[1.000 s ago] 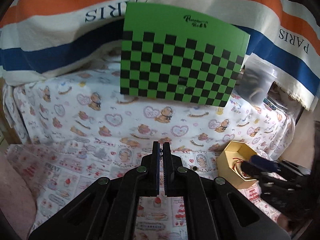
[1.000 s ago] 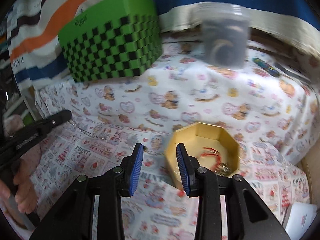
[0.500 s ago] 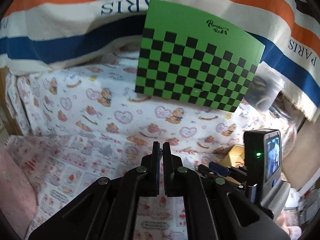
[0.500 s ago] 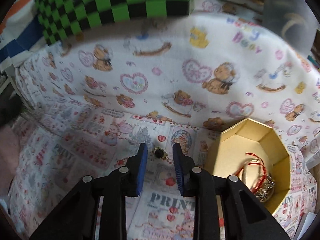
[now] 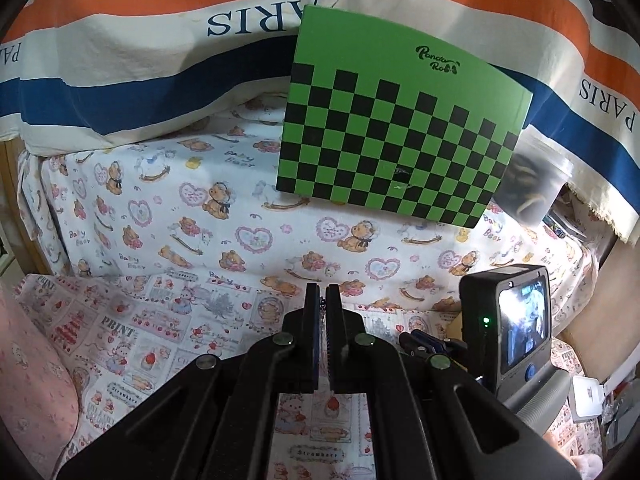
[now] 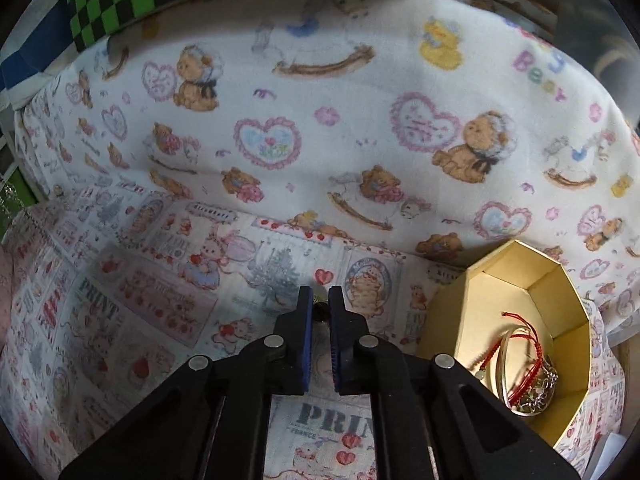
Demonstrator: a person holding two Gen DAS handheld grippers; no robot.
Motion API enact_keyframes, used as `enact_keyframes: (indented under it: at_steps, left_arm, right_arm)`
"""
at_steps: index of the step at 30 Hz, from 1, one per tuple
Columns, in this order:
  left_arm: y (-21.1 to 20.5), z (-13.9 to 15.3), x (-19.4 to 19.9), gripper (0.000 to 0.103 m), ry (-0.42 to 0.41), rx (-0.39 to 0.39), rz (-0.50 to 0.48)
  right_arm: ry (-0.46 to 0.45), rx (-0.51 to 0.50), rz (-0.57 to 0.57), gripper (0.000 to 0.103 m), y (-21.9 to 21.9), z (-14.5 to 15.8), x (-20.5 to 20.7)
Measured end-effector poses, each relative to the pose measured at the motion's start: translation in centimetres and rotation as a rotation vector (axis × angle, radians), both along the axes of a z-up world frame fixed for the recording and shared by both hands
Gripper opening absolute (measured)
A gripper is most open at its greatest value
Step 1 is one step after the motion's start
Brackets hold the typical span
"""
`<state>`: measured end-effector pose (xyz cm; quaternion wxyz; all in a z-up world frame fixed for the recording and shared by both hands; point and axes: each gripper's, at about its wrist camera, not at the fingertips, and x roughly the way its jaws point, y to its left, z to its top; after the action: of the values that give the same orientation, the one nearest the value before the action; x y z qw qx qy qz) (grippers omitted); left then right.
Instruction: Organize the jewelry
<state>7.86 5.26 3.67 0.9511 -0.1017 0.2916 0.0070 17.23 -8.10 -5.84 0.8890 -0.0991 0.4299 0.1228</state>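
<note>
My right gripper [image 6: 321,294] is low over the printed cloth, shut on a small dark bead piece [image 6: 320,309] that shows between its blue pads. To its right stands an open yellow octagonal box [image 6: 560,280] holding red cord bracelets [image 6: 524,344], a silver bangle and a sparkly piece. My left gripper [image 5: 322,292] hovers above the cloth with its jaws shut on a thin chain [image 5: 321,314], of which only a short bit shows between the pads. In the left wrist view the right gripper [image 5: 412,339] sits at the lower right under its camera body [image 5: 508,320], which hides most of the box.
A green and black checkered box [image 5: 400,128] leans against the striped PARIS fabric at the back. A clear plastic tub [image 5: 536,184] stands to its right. The bear-print blanket [image 6: 320,120] rises behind the flat printed cloth [image 6: 160,300]. A pink cushion [image 5: 28,380] lies at the left.
My right gripper dropped to the cloth, moved left of the yellow box and closed on the dark bead piece. It came into the left wrist view. The left gripper stayed shut.
</note>
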Motion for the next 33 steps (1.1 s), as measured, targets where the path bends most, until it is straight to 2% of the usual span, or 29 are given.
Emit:
enact_keyframes:
  at_steps: [9, 14, 19, 26, 33]
  left_arm:
    - [-0.6, 0.9, -1.1, 0.002, -0.049, 0.010, -0.008]
    - [-1.7, 1.6, -2.1, 0.002, -0.094, 0.052, -0.010]
    - [-3.9, 2.2, -3.4, 0.002, -0.138, 0.119, -0.026]
    - [-6.5, 2.8, -5.0, 0.002, -0.185, 0.166, -0.084]
    - [-8.6, 1.8, -5.0, 0.002, -0.165, 0.205, -0.129]
  right_arm:
    - [-0.080, 0.060, 0.035, 0.008, -3.1, 3.2, -4.6]
    - [-0.142, 0.098, 0.052, 0.008, -6.0, 4.9, -7.9]
    - [-0.217, 0.137, -0.006, 0.008, -8.6, 6.6, -10.8]
    - [-0.294, 0.212, -0.032, 0.008, -11.6, 8.4, -11.7]
    - [-0.343, 0.255, -0.060, 0.008, -14.1, 9.5, -12.1]
